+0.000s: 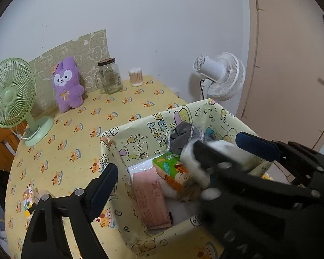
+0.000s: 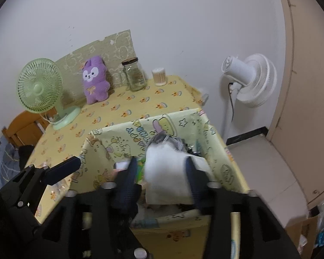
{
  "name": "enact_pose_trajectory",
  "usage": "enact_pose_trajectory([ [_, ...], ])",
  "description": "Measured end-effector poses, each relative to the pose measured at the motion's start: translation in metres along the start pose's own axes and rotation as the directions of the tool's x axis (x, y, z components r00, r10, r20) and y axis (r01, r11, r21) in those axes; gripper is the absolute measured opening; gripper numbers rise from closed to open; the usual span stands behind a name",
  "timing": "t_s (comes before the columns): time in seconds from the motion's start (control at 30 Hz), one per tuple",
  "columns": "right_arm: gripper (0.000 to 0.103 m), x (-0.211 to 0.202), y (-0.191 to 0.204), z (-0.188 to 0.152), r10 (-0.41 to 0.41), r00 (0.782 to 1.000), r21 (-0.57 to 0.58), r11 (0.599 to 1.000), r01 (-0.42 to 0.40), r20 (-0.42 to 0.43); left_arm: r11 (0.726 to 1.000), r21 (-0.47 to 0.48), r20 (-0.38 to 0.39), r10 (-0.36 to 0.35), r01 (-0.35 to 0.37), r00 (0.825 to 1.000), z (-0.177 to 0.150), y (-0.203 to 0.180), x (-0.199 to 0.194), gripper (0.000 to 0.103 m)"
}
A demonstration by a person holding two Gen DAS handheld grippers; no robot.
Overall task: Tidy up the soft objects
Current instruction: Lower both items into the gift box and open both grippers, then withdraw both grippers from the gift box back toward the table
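A cartoon-printed yellow box point(image 1: 140, 129) point(image 2: 110, 138) stands on the table's near right. It holds a grey cloth point(image 1: 181, 138), a green tissue pack point(image 1: 172, 168), a pink packet point(image 1: 151, 198) and a white soft item point(image 2: 168, 168). My right gripper point(image 2: 162, 174) is over the box, shut on the white soft item; it shows in the left wrist view point(image 1: 218, 151). My left gripper point(image 1: 177, 159) is open and spans the box's left wall; one of its fingers point(image 2: 62, 170) shows in the right wrist view. A purple plush bunny point(image 1: 68, 84) point(image 2: 96, 79) stands at the back.
A green desk fan point(image 1: 13, 97) point(image 2: 43, 88) stands at the table's left. A glass jar point(image 1: 110, 75) point(image 2: 136, 73) and a cotton swab tub point(image 1: 136, 76) stand at the back by the wall. A white floor fan point(image 1: 222, 75) point(image 2: 250, 79) is beyond the right edge.
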State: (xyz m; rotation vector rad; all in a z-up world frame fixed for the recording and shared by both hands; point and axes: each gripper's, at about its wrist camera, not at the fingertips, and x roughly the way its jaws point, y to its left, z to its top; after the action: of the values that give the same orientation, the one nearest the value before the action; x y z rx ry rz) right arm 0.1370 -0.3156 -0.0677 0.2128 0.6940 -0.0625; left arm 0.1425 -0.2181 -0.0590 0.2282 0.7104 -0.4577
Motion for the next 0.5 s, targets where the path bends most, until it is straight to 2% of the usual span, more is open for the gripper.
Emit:
enact_pose_trajectory([
  [0.17,0.081,-0.004,0.005,-0.002,-0.017,1.0,0.008,1.0,0.016,0.024,1.0,0.001,0.014,0.028,-0.028,1.0,-0.001,0.003,-0.006,0.091],
  [0.33,0.086,-0.01,0.011,-0.002,-0.043,0.999,0.008,0.999,0.043,0.03,0.999,-0.009,0.018,0.03,-0.03,0.999,-0.003,0.007,-0.013,0.093],
  [0.5,0.086,-0.02,0.02,-0.003,-0.059,0.997,-0.005,0.998,0.059,0.042,0.999,-0.025,0.033,0.032,-0.031,0.999,-0.006,0.013,-0.024,0.095],
])
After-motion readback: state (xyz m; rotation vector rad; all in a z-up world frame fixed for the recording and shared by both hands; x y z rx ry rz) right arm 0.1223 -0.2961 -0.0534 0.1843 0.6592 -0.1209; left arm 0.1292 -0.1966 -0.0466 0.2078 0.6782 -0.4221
